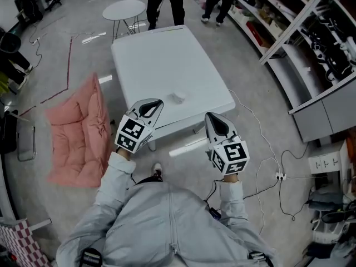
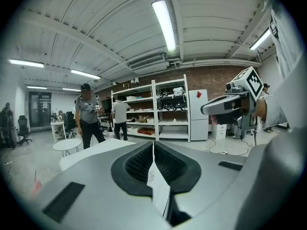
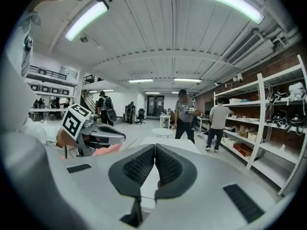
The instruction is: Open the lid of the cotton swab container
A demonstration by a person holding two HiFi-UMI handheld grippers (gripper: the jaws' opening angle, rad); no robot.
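Nearest, left gripper [image 1: 150,107] and right gripper [image 1: 213,120], both with jaws pressed together on nothing, raised just short of white table [image 1: 161,60]. Beyond them, small cotton swab container [image 1: 177,98] resting near table's front edge. Farthest, round side table [image 1: 124,9].

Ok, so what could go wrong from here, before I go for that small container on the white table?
The small pale cotton swab container sits loose on the smooth white table, so a nudge may slide it rather than open its lid. Both the left gripper and right gripper have shut fingers; arriving like that would likely knock it. The white cables on the floor by your right side could snag a step forward.
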